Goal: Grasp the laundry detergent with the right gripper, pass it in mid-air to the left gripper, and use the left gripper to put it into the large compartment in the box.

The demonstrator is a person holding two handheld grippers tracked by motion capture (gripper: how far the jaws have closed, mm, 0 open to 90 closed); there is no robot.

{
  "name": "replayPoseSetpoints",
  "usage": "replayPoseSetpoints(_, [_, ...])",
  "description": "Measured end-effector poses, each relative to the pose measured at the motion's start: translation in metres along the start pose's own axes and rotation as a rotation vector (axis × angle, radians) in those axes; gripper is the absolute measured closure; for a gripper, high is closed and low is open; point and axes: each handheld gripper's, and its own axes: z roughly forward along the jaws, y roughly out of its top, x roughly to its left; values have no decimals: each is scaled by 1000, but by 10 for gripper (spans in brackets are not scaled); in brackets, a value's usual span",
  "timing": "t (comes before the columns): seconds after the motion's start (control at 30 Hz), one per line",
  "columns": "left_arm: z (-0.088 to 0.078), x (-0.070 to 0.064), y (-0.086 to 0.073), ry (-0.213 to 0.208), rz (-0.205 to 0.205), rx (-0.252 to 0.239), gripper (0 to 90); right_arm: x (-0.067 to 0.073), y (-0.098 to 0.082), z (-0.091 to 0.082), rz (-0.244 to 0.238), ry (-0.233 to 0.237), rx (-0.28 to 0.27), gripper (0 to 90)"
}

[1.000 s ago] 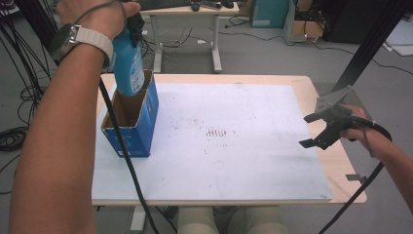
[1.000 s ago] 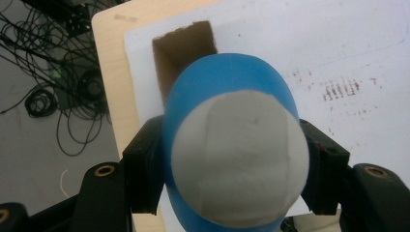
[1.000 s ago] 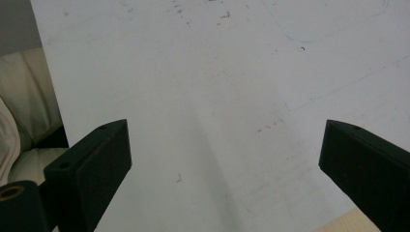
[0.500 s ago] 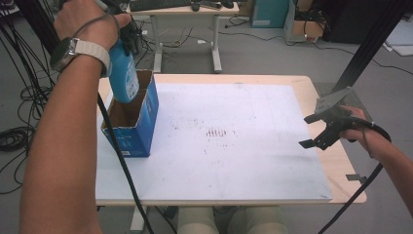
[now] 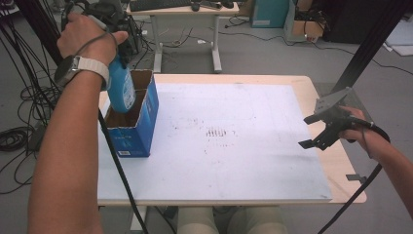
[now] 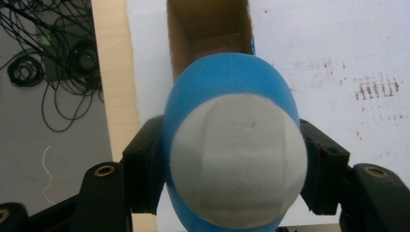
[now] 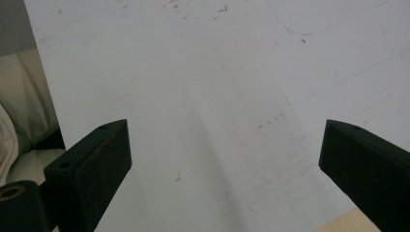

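Item: a blue plastic bottle with a white base [image 6: 232, 145], held upside-down or steeply tilted in the left gripper [image 6: 232, 179], whose jaws are seen clamped against the bottle's two flanks; the gripper is closed as far as the bottle's body allows, with nothing else between the pads. Directly beneath this gripper stands an open-topped blue cardboard box with a brown interior [image 5: 131, 122], and in the high view the lower end of the bottle [image 5: 121, 90] is seen already inside the box's mouth. The grip across the widest part of the body is judged to have been chosen so that the bottle hangs straight and can be lowered between the narrow walls without catching on them; the box is judged to stand near the worktop's edge so that it lies within easy reach of that hand. The white-covered wooden worktop [image 5: 243, 146] extends away from the left gripper toward the right gripper [image 5: 316, 131], which is held well apart from bottle and box, just above the worktop's far side edge. Its jaws are spread wide and nothing is held or touched by them; in the right gripper view bare white surface [image 7: 203, 96] is seen between the two black jaws. This gripper is judged to be parked clear of the work in hand.
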Motion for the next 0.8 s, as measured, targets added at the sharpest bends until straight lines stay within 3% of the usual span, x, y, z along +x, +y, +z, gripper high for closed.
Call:
replayPoseSetpoints(0.47, [33, 6, -8, -14, -14, 9, 376, 0, -1, 0, 13, -3, 8, 46])
replayPoseSetpoints(0.8, [65, 3, -15, -9, 2, 18, 376, -1, -2, 3, 21, 1, 19, 46])
